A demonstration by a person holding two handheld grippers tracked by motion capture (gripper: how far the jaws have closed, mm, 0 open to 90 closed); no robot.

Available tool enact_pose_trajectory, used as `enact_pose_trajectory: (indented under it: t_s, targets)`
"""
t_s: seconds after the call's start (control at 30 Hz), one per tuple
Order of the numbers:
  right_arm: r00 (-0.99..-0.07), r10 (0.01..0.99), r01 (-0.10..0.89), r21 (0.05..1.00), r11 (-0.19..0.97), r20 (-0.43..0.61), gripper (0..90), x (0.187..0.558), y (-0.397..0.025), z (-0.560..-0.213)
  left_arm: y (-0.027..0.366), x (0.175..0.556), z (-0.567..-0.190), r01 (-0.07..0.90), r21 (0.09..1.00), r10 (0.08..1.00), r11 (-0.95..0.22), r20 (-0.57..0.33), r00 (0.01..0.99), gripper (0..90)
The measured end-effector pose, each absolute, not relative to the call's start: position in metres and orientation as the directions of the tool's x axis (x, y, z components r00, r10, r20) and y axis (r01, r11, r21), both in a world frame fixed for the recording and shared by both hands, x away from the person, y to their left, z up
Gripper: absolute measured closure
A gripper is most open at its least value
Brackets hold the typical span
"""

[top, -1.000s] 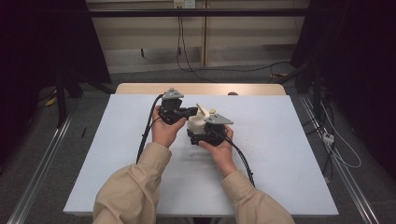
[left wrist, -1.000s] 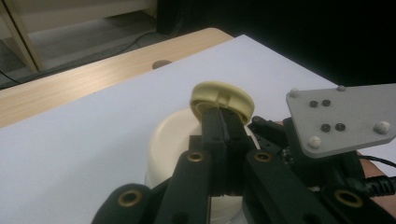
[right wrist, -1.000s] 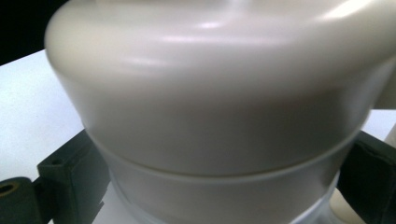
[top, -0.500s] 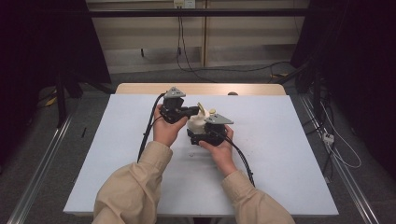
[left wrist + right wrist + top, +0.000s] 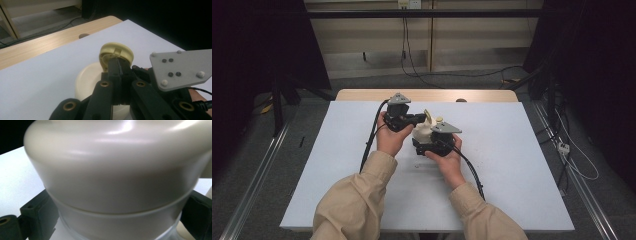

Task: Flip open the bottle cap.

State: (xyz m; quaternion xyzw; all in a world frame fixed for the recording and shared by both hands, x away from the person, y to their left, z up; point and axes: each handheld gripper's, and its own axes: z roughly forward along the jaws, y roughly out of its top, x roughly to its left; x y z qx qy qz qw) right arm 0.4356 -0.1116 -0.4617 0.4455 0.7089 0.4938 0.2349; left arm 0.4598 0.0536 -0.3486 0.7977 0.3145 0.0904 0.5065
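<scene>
A cream plastic container (image 5: 422, 132) stands on the white table (image 5: 512, 165) near its middle. My right gripper (image 5: 428, 144) is shut around its body; in the right gripper view the container (image 5: 112, 175) sits close up between the two black fingers (image 5: 35, 213). Its yellowish flip lid (image 5: 428, 116) stands upright on top. My left gripper (image 5: 420, 119) comes in from the left and is shut on the lid's edge. In the left gripper view the lid (image 5: 116, 50) is pinched between the jaws of my left gripper (image 5: 117, 65), with the cream body (image 5: 86, 80) below.
A bare wooden strip (image 5: 362, 94) runs along the table's far edge, with a small round hole (image 5: 83, 35) in it. The right gripper's grey plate (image 5: 182, 67) sits just right of the lid. Cables (image 5: 371, 140) trail back from both grippers toward the person.
</scene>
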Motion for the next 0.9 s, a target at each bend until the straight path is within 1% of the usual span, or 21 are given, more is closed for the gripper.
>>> enact_pose_trajectory:
  t_s: [0.43,0.53,0.77,0.83,0.9]
  targets:
    - [-0.495,0.862,0.401,0.908,0.117,0.107,3.3,0.435,-0.112,-0.462,0.043,0.462,-0.355,0.422,0.856,0.598,-0.299,-0.177,0.782,90.0]
    - [-0.494,0.863,0.401,0.908,0.118,0.106,3.3,0.435,-0.112,-0.462,0.041,0.461,-0.353,0.403,0.858,0.599,-0.319,-0.147,0.787,90.0]
    - [-0.494,0.863,0.406,0.906,0.12,0.107,3.3,0.435,-0.112,-0.461,0.042,0.461,-0.353,0.409,0.863,0.593,-0.297,-0.169,0.787,89.2]
    - [-0.493,0.863,0.411,0.904,0.119,0.11,3.2,0.435,-0.112,-0.461,0.043,0.461,-0.353,0.41,0.862,0.596,-0.297,-0.169,0.785,86.5]
    - [-0.492,0.864,0.411,0.904,0.117,0.111,3.1,0.435,-0.112,-0.461,0.044,0.46,-0.354,0.415,0.862,0.594,-0.291,-0.177,0.785,81.1]
